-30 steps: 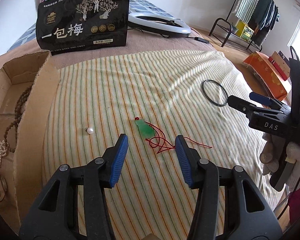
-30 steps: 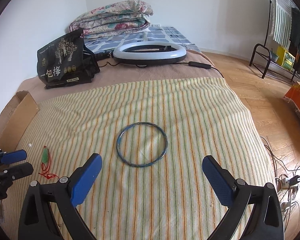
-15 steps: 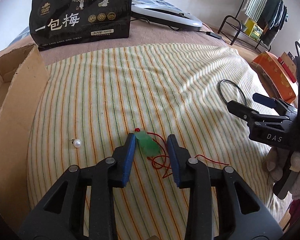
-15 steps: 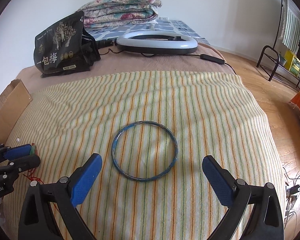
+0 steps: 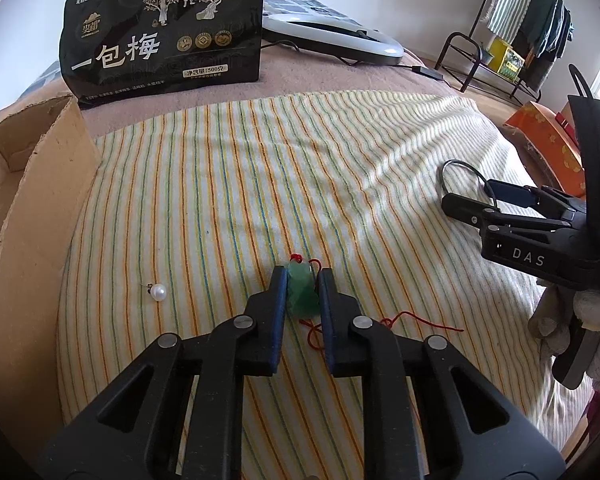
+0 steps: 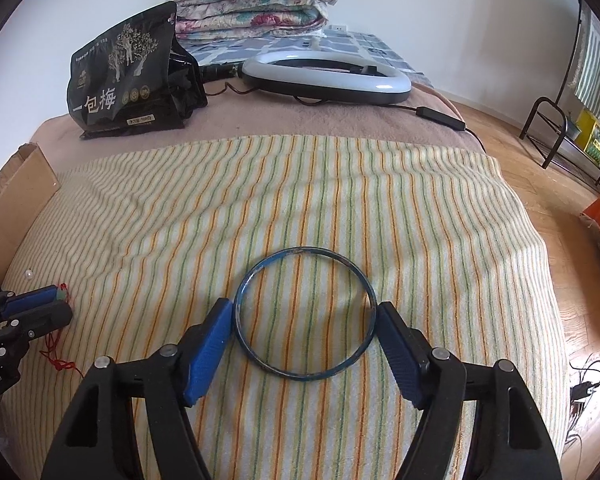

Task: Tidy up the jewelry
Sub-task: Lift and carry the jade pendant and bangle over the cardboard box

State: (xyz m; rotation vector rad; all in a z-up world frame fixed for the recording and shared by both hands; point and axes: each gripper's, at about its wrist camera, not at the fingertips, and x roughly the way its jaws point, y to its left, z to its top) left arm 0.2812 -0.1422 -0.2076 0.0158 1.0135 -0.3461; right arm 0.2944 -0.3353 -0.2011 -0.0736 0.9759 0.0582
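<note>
A green pendant (image 5: 302, 296) on a red cord (image 5: 420, 317) lies on the striped towel (image 5: 260, 180). My left gripper (image 5: 302, 276) is closing on it, and both pads press its sides. In the right wrist view a blue bangle (image 6: 305, 249) lies flat on the towel. My right gripper (image 6: 305, 308) straddles it, jaws closing, and the pads meet its rim on either side. A small pearl earring (image 5: 159, 292) lies loose to the left of the pendant. In the left wrist view the right gripper (image 5: 472, 196) sits at the far right, partly covering the bangle (image 5: 456, 163).
An open cardboard box (image 5: 40, 200) borders the towel on the left. A black snack bag (image 5: 160, 40) and a ring light (image 5: 340, 40) with its cable stand at the back. The towel drops to a wooden floor (image 6: 540, 168) on the right.
The left gripper dropped forward over the pendant and its jaws narrowed onto it. The right gripper moved up to the bangle and its wide jaws came in to the rim.
</note>
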